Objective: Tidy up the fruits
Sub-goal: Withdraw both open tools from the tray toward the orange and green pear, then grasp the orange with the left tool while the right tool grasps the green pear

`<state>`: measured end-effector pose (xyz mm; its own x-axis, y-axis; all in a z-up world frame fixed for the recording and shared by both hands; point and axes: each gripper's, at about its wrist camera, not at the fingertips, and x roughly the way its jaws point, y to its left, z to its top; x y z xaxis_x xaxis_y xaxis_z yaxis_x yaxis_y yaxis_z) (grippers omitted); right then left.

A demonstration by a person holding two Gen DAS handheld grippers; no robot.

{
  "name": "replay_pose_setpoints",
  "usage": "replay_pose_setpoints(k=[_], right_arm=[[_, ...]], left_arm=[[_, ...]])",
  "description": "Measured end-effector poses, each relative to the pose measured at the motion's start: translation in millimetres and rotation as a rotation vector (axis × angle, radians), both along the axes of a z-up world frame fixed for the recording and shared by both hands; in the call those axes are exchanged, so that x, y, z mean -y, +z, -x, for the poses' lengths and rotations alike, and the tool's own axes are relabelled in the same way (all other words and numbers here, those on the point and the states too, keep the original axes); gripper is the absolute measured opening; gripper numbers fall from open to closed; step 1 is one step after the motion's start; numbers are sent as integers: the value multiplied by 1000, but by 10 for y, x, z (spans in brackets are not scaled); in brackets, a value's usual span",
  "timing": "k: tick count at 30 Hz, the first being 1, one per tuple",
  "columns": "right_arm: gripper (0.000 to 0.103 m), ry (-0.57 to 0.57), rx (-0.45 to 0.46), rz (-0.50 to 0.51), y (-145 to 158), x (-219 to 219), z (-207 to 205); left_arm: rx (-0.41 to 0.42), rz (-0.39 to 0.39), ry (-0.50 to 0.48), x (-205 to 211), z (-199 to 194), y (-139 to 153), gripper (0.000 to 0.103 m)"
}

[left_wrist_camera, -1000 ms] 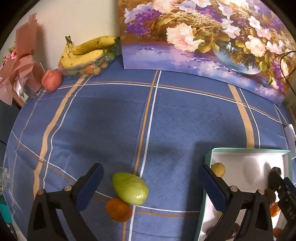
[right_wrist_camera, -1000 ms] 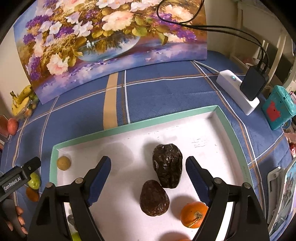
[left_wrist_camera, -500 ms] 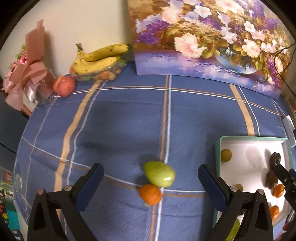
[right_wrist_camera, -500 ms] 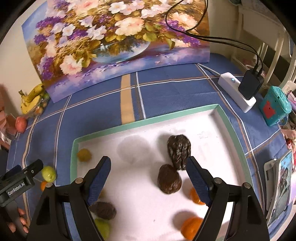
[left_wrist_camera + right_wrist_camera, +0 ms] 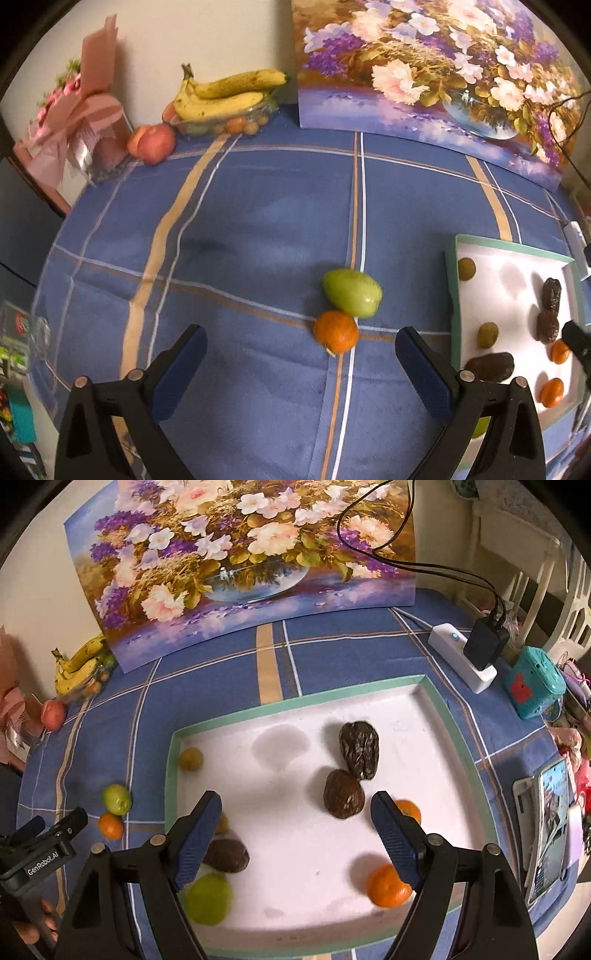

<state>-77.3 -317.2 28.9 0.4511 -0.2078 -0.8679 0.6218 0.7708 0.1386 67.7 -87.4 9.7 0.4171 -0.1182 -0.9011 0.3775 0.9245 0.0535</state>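
A green fruit (image 5: 352, 297) and a small orange (image 5: 336, 331) lie touching on the blue cloth, just ahead of my open, empty left gripper (image 5: 301, 354). They also show in the right wrist view, the green fruit (image 5: 117, 799) and the orange (image 5: 110, 826) left of the tray. The white tray with a green rim (image 5: 295, 700) holds dark wrinkled fruits (image 5: 359, 749), oranges (image 5: 388, 885), a green fruit (image 5: 207, 898) and small yellowish fruits (image 5: 191, 758). My right gripper (image 5: 295, 819) is open and empty above the tray.
Bananas on a dish (image 5: 225, 98) and a red apple (image 5: 152, 143) sit at the back left beside pink wrapping (image 5: 79, 122). A flower painting (image 5: 240, 561) stands at the back. A white power strip with plug (image 5: 467, 657), a teal box (image 5: 535, 681) and a phone (image 5: 550, 823) lie right of the tray.
Both grippers have pulled back and up, so more of the table and tray shows. The green fruit and orange now lie farther ahead of the left gripper. Both stay open.
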Motion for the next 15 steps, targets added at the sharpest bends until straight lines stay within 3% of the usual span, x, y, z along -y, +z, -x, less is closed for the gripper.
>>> replay_pose_setpoints(k=[6,15], right_arm=[[84,24,-20,-17,-57,-167,46],[84,60,-34,-22,-104,-329,-50]], left_arm=[[-60,48,45,-163,-1,-152,102],[-148,111,24,-111,-80,-375,69]])
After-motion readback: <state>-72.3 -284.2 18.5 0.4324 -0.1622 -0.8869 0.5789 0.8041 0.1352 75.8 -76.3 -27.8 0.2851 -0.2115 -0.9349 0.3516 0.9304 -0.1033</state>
